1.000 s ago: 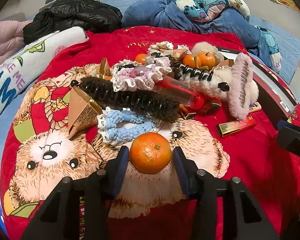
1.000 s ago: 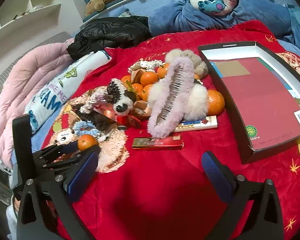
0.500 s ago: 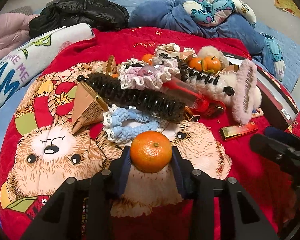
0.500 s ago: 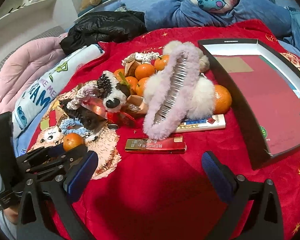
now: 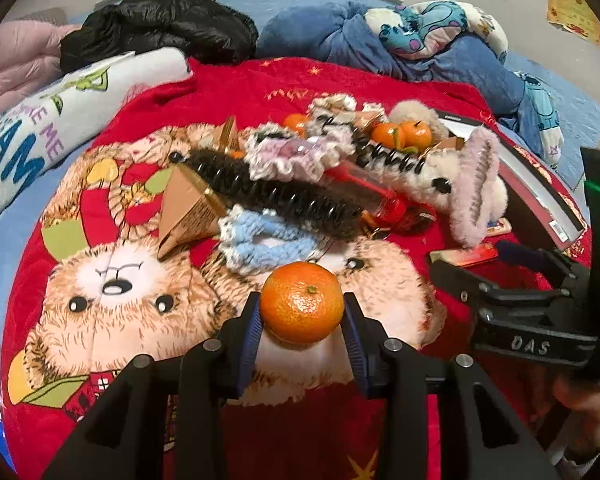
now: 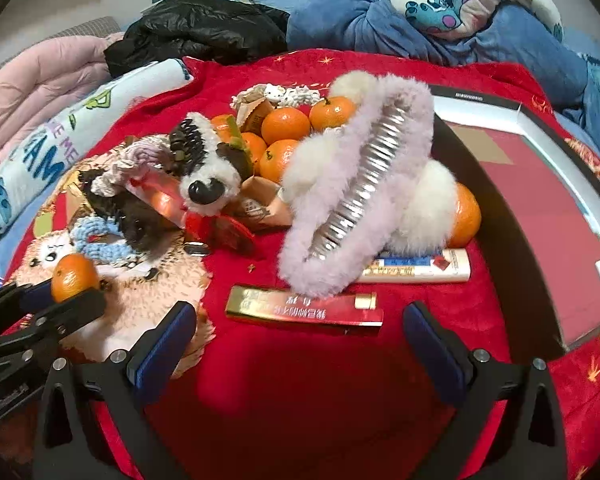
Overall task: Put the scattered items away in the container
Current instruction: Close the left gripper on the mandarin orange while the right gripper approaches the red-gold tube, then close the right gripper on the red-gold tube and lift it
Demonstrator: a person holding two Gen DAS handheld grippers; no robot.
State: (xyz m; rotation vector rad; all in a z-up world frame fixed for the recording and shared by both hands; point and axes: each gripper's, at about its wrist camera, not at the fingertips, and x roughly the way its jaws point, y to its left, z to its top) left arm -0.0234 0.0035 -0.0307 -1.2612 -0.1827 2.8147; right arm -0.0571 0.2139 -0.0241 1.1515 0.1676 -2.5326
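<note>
On the left of the bed, the left gripper (image 5: 302, 322) now has its jaws pressed against both sides of a mandarin (image 5: 302, 307); a second ago they stood a little apart from the fruit, so the grasp has just been made. The mandarin sits near the front of the red bear-print blanket (image 5: 112, 292), just this side of a blue crocheted scrunchie (image 5: 260, 240) and the long black spiral hair clip (image 5: 276, 196). So the first item looks ready to be lifted and carried across to the box.

Further right lies the heap of remaining things: more mandarins (image 6: 286, 124), a fluffy pink hair claw (image 6: 360, 188) and a red-and-gold flat packet (image 6: 304, 310) lying nearest. The right gripper (image 6: 300, 340) has closed in on that packet, its jaws wide apart and empty, with the packet just beyond them; it is probably the next pick.

At the far right the container, a shallow black box (image 6: 512, 240), holds none of the items yet.
</note>
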